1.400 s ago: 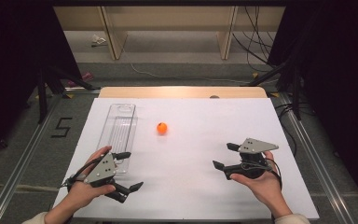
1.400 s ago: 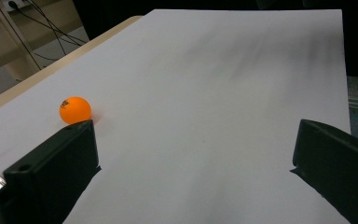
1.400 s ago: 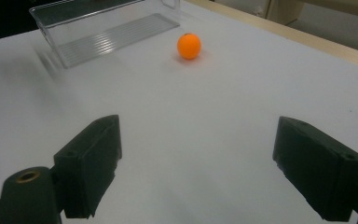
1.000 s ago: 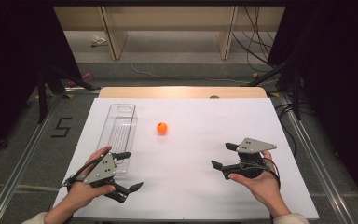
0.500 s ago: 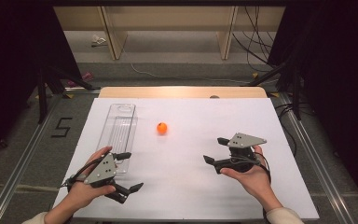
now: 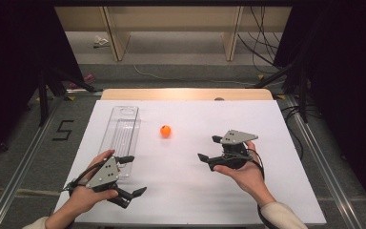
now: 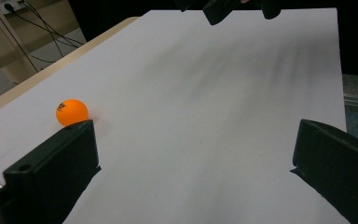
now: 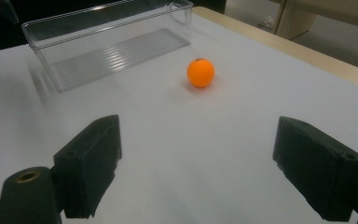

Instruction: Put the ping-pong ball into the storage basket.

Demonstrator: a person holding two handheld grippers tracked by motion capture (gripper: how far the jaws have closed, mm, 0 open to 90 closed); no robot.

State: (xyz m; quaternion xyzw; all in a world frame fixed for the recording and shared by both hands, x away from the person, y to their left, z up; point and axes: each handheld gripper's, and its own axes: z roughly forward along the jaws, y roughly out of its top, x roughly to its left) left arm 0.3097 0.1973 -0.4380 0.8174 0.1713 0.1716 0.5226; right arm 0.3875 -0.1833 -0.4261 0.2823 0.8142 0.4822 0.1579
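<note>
An orange ball (image 6: 165, 130) rests on the white table sheet (image 6: 186, 191), a little right of a clear plastic tray (image 6: 122, 131). My right gripper (image 6: 209, 148) is open with nothing in it, right of the ball and a short way nearer the person. Its own view has the ball (image 8: 201, 72) ahead between the jaws and the clear tray (image 8: 107, 42) behind it to the left. My left gripper (image 6: 132, 175) stays open at the front left, just below the tray's near end. In its view the ball (image 7: 72, 112) peeks above the left jaw.
A wooden strip (image 6: 186, 94) borders the sheet's far edge. Metal rails (image 6: 21, 167) run along both sides of the table. Cables (image 6: 262, 43) lie on the floor beyond it. The other gripper (image 7: 223, 7) shows at the top of the left gripper view.
My right gripper has moved left and slightly farther up the table, closing the distance to the ball. The left gripper, the ball and the tray have stayed put.
</note>
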